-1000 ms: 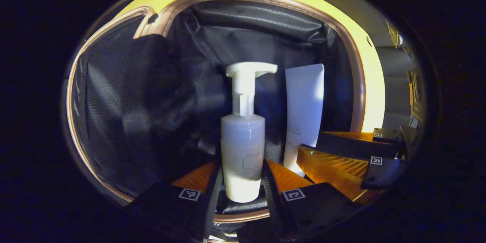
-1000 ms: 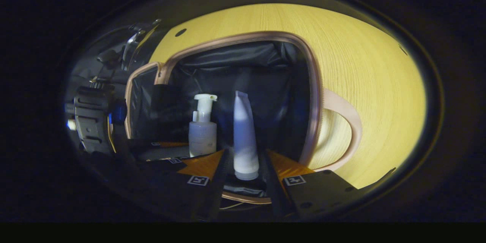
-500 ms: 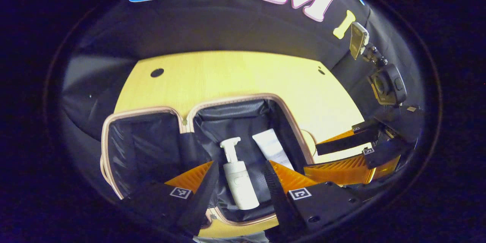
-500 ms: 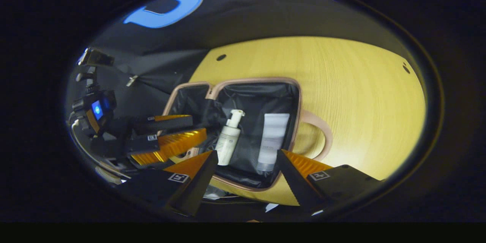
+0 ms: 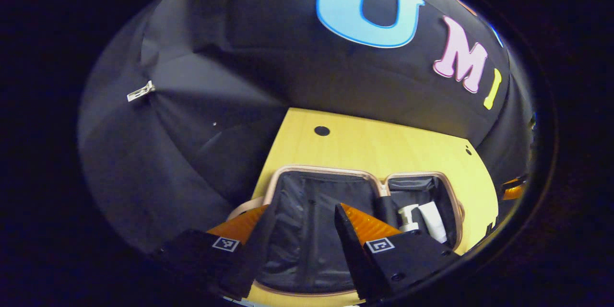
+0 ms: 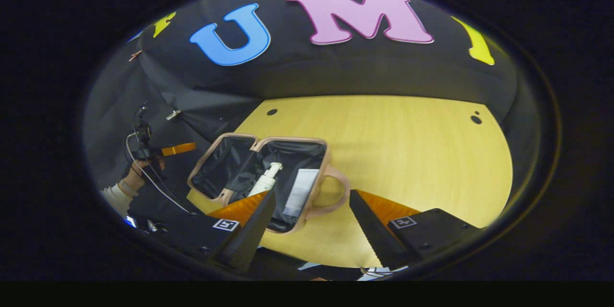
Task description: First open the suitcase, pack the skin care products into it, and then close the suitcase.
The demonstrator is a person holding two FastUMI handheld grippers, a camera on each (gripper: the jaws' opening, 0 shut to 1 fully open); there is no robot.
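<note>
The suitcase (image 6: 259, 177) is laid open on the bench (image 6: 407, 153), with the pump bottle (image 6: 265, 183) and tube (image 6: 298, 192) packed inside. Both grippers' fingers are held apart and nothing is gripped. The bottle could be squashed if the lid is shut too fast.

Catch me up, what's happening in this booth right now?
A person with a gripper in each hand is packing skin care items into a small suitcase lying open on the wooden table. A pump bottle and a tube lie side by side in one half. Both the left gripper and right gripper are open, holding nothing, above the table. The suitcase is not yet closed.
</note>
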